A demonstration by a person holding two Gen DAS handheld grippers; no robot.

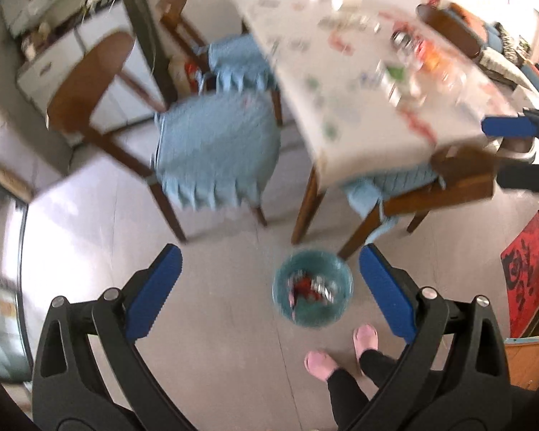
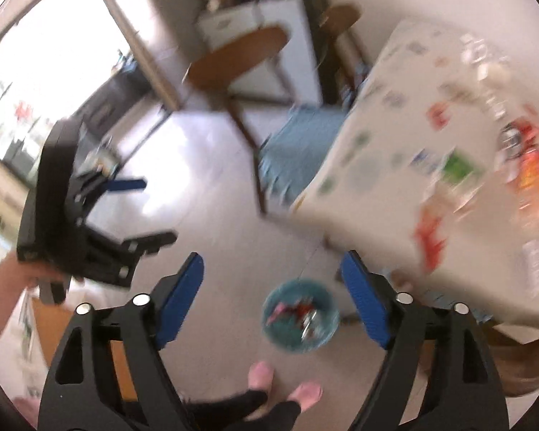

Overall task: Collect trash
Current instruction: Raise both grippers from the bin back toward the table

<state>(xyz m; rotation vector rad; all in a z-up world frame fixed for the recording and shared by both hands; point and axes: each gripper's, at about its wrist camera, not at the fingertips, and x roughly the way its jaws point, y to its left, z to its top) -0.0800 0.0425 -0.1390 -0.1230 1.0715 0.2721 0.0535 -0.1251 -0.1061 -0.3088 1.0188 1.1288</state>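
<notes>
A teal waste bin (image 1: 316, 318) stands on the tiled floor by the table leg, with red and silvery trash inside. My left gripper (image 1: 269, 249) hangs high above it, open and with nothing between its blue pads. In the right wrist view the bin (image 2: 287, 337) lies far below my right gripper (image 2: 272, 256), also open and holding nothing. Blurred cans and wrappers (image 1: 413, 50) lie on the patterned table (image 1: 359, 136), seen again as cans and wrappers (image 2: 521, 158) at the right. Each view catches the other gripper: the right gripper (image 1: 510, 127), the left gripper (image 2: 158, 210).
Wooden chairs with blue cushions (image 1: 215, 143) stand around the table (image 2: 377, 208). The person's feet in pink slippers (image 1: 366, 334) are on the floor just behind the bin. White cabinets (image 1: 90, 57) line the far wall. A red panel (image 1: 528, 276) leans at the right.
</notes>
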